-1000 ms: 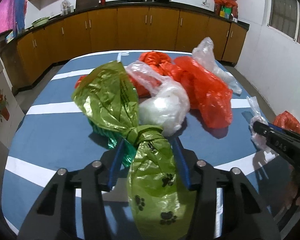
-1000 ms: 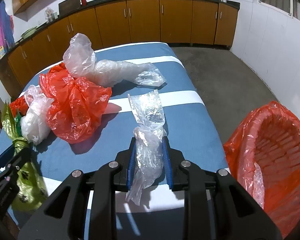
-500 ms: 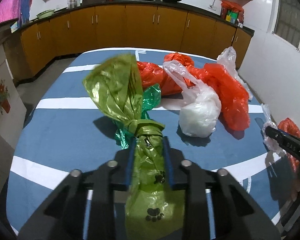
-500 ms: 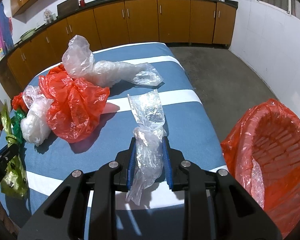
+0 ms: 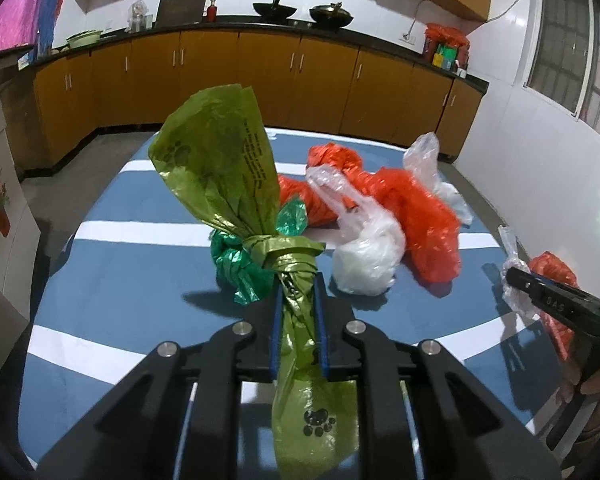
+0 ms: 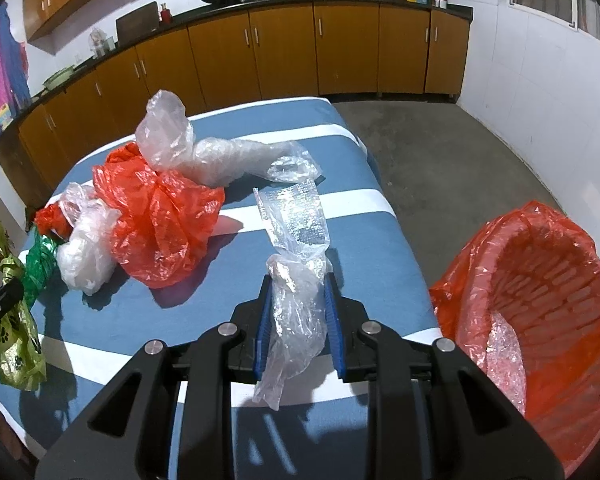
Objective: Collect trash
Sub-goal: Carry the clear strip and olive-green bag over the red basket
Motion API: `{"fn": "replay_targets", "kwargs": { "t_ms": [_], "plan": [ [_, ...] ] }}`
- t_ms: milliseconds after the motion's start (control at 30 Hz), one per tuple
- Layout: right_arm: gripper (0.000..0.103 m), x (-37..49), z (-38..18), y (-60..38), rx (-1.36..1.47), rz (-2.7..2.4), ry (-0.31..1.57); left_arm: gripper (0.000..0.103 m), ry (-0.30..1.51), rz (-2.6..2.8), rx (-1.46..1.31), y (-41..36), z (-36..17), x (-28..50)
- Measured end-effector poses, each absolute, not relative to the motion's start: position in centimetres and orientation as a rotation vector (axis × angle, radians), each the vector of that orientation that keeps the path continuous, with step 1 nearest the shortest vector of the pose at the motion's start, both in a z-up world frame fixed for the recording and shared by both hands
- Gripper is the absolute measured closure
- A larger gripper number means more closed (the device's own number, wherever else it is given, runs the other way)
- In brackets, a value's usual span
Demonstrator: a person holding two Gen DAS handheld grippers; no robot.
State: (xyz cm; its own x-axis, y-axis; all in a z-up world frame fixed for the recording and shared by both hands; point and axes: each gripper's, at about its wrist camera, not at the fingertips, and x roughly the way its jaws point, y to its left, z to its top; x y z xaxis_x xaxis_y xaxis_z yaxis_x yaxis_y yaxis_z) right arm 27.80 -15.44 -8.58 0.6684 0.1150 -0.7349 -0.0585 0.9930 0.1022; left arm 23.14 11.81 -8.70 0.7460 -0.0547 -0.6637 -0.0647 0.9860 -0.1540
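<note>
A crinkly knotted olive-green bag [image 5: 236, 184] is pinched by the left gripper [image 5: 298, 300], whose jaws have just been closing. Clear crumpled film [image 6: 296, 280] is clamped in the right gripper [image 6: 296, 300].

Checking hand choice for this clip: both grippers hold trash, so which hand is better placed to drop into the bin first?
Right, probably. The right gripper is shut on the clear plastic wrap, and the red-lined bin stands just beside it. The left gripper, just closed on the green bag, is at the table's far side.
</note>
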Motion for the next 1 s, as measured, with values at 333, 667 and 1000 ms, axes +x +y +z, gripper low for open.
{"fn": "replay_targets", "kwargs": {
  "t_ms": [333, 667, 1000],
  "plan": [
    [0.078, 25.9, -6.4, -17.0, 0.111, 0.107, 0.782, 0.088, 0.691, -0.044, -0.159, 9.1, -6.5, 23.1],
    [0.078, 23.2, -4.0, -19.2, 0.145, 0.106, 0.723, 0.088, 0.688, -0.095, -0.138, 6.3, -5.9, 23.8],
    [0.078, 21.4, -2.5, -21.9, 0.18, 0.081, 0.682, 0.088, 0.686, -0.165, -0.115, 2.5, -5.4, 24.6]
  ]
}}
